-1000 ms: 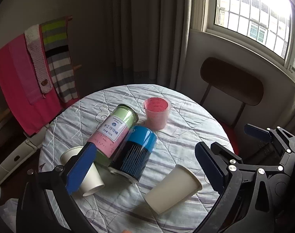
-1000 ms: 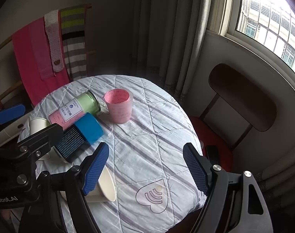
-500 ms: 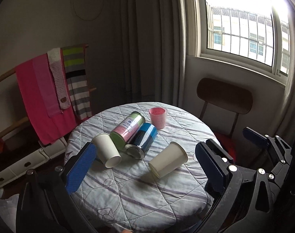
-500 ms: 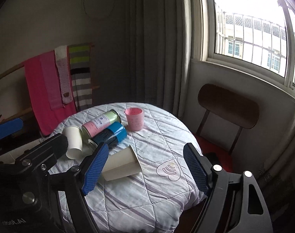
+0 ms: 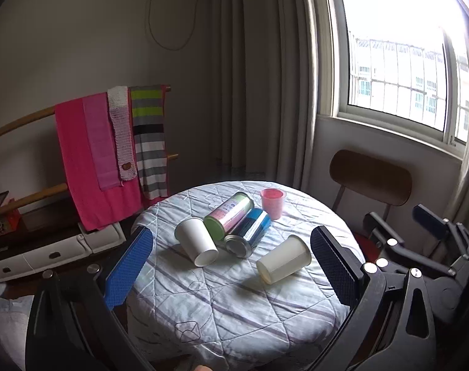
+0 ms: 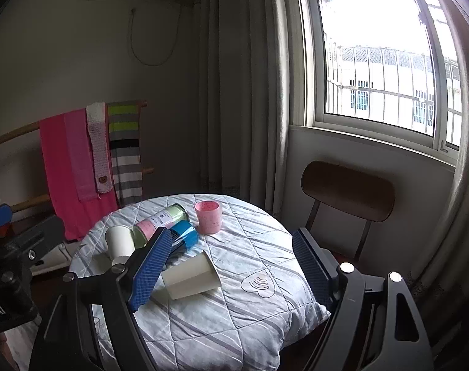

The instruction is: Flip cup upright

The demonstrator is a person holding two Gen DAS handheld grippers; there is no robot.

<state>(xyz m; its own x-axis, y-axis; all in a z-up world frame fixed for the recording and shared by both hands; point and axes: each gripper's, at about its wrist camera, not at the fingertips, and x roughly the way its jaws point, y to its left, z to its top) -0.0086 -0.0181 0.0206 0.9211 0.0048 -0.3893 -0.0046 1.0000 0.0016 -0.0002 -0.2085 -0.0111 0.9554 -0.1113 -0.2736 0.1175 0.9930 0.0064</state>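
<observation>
Two white paper cups lie on their sides on the round quilted table (image 5: 240, 306). One cup (image 5: 283, 259) lies front right; it also shows in the right wrist view (image 6: 191, 275). The other cup (image 5: 197, 241) lies left, also in the right wrist view (image 6: 120, 242). A pink cup (image 5: 273, 202) (image 6: 207, 216) stands upright at the back. My left gripper (image 5: 231, 266) is open and empty, held back from the table. My right gripper (image 6: 231, 262) is open and empty, also back from the table.
A pink-and-green canister (image 5: 230, 211) and a blue canister (image 5: 250, 232) lie on their sides between the cups. A wooden chair (image 5: 370, 179) stands behind the table to the right. A rack with pink and striped towels (image 5: 111, 148) stands to the left.
Both grippers have pulled back and up from the table, so the whole table shows. The cups and canisters have not moved. Both grippers stay open.
</observation>
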